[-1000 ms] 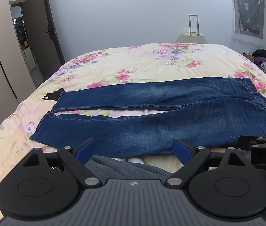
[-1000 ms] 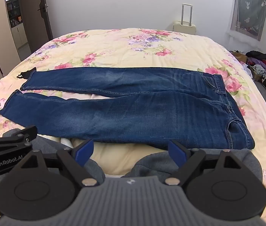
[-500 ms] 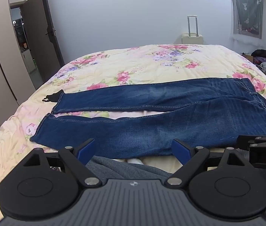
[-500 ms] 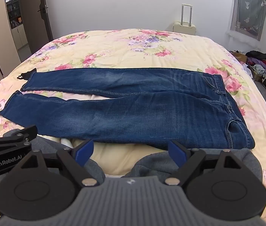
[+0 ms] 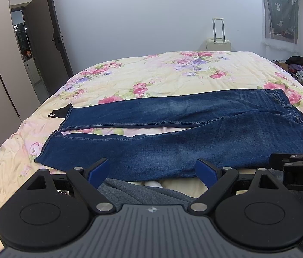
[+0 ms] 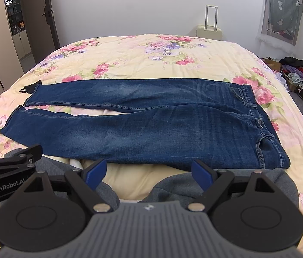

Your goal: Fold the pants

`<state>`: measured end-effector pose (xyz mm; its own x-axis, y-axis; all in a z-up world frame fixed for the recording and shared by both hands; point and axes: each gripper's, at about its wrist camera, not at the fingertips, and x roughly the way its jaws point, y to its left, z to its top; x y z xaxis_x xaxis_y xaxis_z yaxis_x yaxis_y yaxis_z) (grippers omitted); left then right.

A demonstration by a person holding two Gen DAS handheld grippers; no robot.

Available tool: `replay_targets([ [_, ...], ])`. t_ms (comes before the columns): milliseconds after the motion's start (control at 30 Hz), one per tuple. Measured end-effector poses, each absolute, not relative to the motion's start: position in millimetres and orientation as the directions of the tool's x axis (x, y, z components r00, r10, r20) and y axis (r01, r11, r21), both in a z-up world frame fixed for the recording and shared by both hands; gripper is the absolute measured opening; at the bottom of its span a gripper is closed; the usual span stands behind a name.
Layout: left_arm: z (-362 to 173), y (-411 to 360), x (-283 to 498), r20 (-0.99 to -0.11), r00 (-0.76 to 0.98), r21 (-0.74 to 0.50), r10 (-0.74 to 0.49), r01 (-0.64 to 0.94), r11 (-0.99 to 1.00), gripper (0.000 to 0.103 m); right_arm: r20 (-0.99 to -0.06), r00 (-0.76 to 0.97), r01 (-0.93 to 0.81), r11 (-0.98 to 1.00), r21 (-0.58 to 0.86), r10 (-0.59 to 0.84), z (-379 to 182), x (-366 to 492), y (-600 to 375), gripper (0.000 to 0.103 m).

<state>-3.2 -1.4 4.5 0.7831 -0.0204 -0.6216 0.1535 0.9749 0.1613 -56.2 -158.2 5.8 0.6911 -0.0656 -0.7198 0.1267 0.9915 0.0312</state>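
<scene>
At the near edge of the bed (image 6: pixel 297 116), both the left gripper (image 5: pixel 152 169) and right gripper (image 6: pixel 149 173) hang with jaws wide apart, empty. Beyond lie the jeans (image 6: pixel 151 126), flat, waistband toward the right edge. Denim looks heavy, limp, grippy; I'd pinch hem and waistband.

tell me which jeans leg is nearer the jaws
The lower leg, its hem further left; the far leg lies beyond it, with a strip of bedspread showing between them.
</scene>
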Motion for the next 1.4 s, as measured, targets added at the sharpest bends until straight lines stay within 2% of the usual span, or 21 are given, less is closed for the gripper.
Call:
replay_targets([
  [1400,11.7,-2.3,-5.8,-0.614,0.789,0.163,-0.02,0.152,0.975,0.103,-0.71,0.701,0.126,0.992,0.027,-0.07,10.1,-59.3,-156.3,0.082],
])
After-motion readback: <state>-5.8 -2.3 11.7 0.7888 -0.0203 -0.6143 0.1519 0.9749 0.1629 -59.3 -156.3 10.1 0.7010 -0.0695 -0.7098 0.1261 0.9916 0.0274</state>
